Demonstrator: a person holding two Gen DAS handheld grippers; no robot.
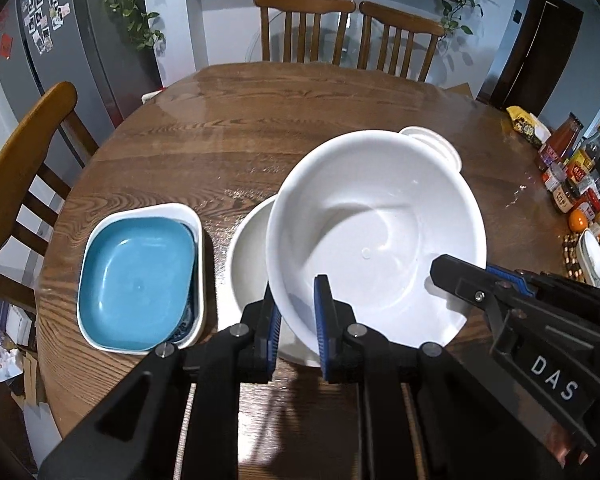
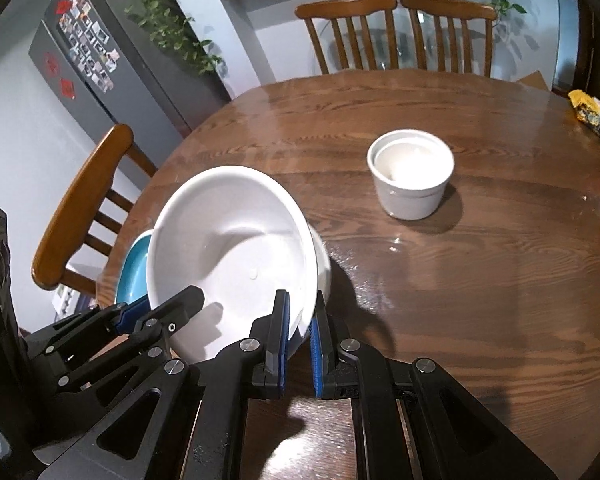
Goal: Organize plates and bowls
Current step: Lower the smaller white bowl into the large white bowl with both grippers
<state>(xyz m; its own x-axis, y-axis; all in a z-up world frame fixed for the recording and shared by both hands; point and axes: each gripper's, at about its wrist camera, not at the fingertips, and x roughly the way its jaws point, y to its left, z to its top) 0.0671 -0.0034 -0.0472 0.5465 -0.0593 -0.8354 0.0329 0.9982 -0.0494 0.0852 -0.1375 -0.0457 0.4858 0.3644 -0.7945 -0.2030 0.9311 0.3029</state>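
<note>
A large white bowl [image 1: 376,224] [image 2: 236,248] hangs tilted above the round wooden table [image 1: 204,136]. My left gripper [image 1: 298,304] is shut on its near rim, one pad inside and one outside. My right gripper [image 2: 300,308] is shut on the rim further round, and it shows in the left wrist view as the right gripper [image 1: 472,276]. The left gripper [image 2: 160,306] appears at the left of the right wrist view. Directly under the held bowl sits a second white bowl [image 1: 246,256] [image 2: 325,268], mostly hidden. A blue square plate [image 1: 136,276] [image 2: 134,268] lies in a white square dish [image 1: 198,224].
Nested white ramekins [image 2: 410,176] [image 1: 436,140] stand on the table beyond the bowls. Jars, bottles and an orange [image 1: 578,220] crowd the right edge, with a yellow snack bag [image 1: 526,124]. Wooden chairs [image 1: 308,28] [image 1: 24,152] ring the table.
</note>
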